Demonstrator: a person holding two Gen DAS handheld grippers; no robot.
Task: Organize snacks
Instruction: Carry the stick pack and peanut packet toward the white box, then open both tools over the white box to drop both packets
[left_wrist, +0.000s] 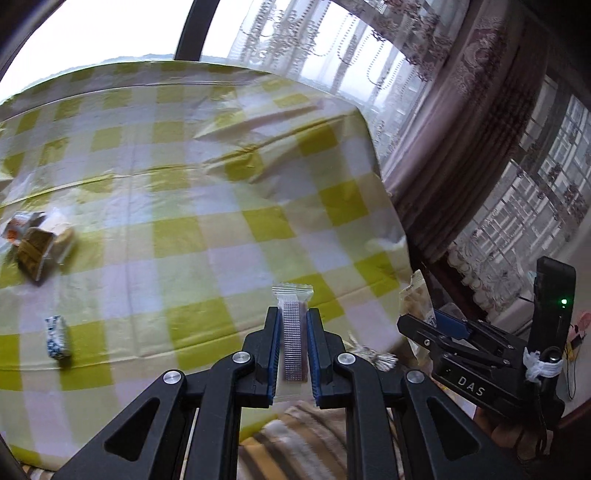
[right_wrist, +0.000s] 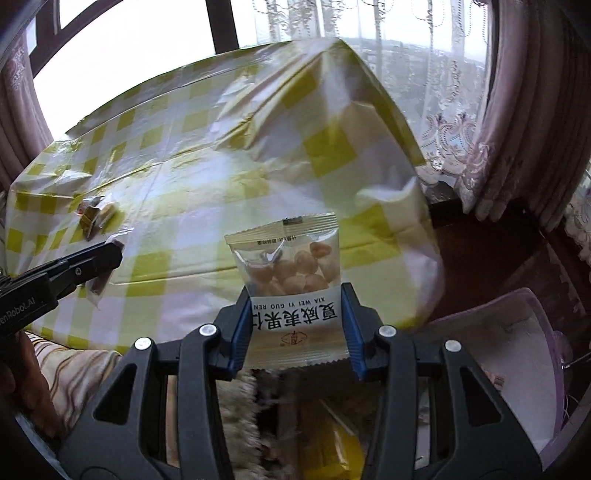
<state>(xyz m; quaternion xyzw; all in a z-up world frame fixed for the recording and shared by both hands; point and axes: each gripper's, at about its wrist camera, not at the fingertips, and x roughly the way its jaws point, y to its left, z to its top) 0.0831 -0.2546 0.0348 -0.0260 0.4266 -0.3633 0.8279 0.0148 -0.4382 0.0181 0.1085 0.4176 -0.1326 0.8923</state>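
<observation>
Clamped between the blue-padded fingers of the left gripper (left_wrist: 291, 350) is a slim, clear-wrapped snack bar with a dark reddish filling (left_wrist: 293, 339), its crimped end poking out past the fingertips above the near edge of the table. From where I stand, the right gripper (right_wrist: 295, 325) has its jaws pinched on the lower half of a small white packet of pale round nuts with a clear window (right_wrist: 291, 284), held upright just off the table's near right corner.

Both snacks hang over or beside the yellow-and-white checked plastic tablecloth (left_wrist: 221, 206), which is creased along its fold lines. On it, over to the left, a crumpled heap of gold and white wrapped sweets (left_wrist: 38, 240) lies well apart from the grippers, and nearer the front edge sits a single small blue-and-white wrapped candy (left_wrist: 57, 338). Below the right gripper, off the table's corner, stands a translucent lilac plastic bin (right_wrist: 517, 354).
</observation>
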